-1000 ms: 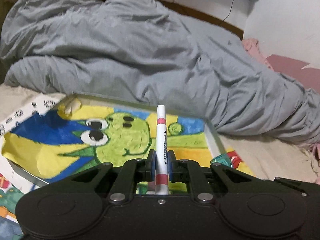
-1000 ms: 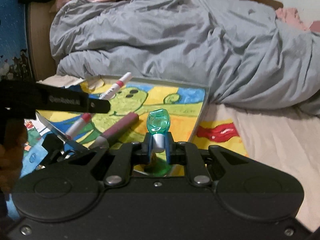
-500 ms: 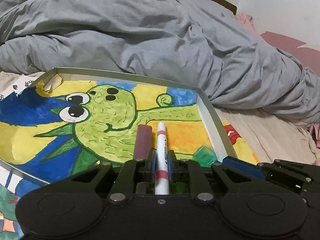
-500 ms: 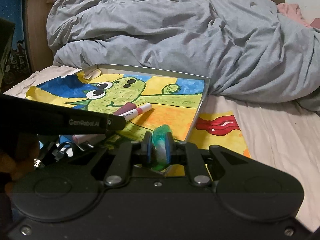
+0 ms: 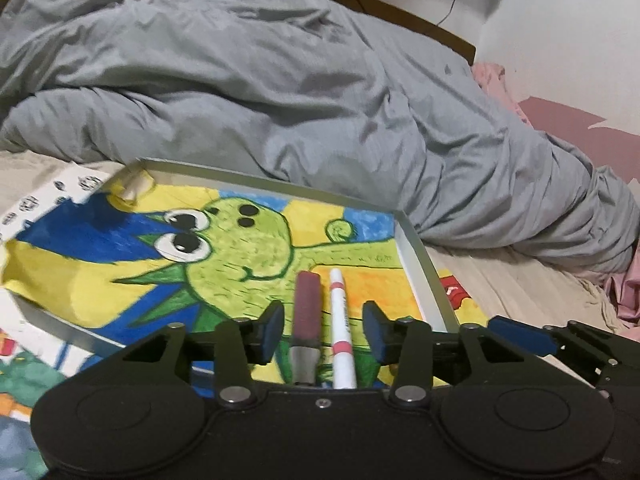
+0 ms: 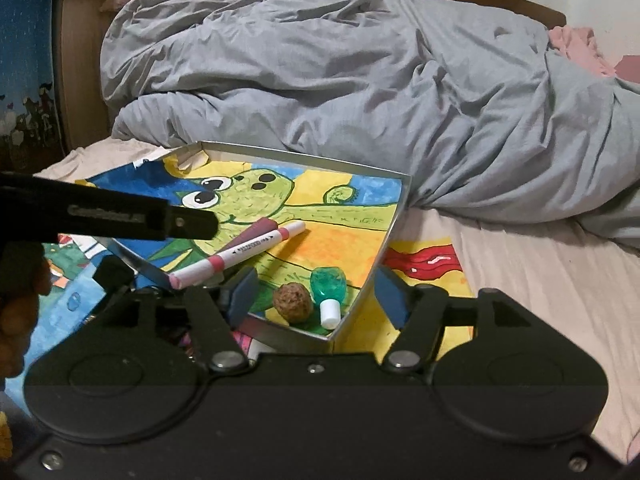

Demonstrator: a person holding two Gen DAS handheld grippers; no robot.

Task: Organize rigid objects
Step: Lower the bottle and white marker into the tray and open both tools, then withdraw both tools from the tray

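The white marker (image 5: 341, 328) lies flat in the shallow tray (image 5: 420, 264), on the bright frog drawing (image 5: 240, 248) that lines its floor. In the left wrist view it sits between the two blue pads of the left gripper (image 5: 323, 322), pointing away along the fingers, with clear gaps on both sides so neither pad touches it. The left gripper's jaws have just been opening and stand partly spread, holding nothing. Just beside the marker, to its left and also between the pads, lies a maroon-capped pen (image 5: 307, 320), almost parallel to it.

The small green bottle (image 6: 329, 286) with a white cap lies on its side in the near right corner of the tray, cap toward the camera. It lies ahead of the right gripper (image 6: 316, 294) and below the gap between its pads, which stand wide apart and clear of it. That gripper's jaws have also just been opening and grip nothing. Just left of the bottle sits a brown, rough ball (image 6: 293, 303), possibly a walnut, though the view is too soft to be sure.

The tray rests on a bed, with a rumpled grey duvet (image 6: 360, 80) behind it.
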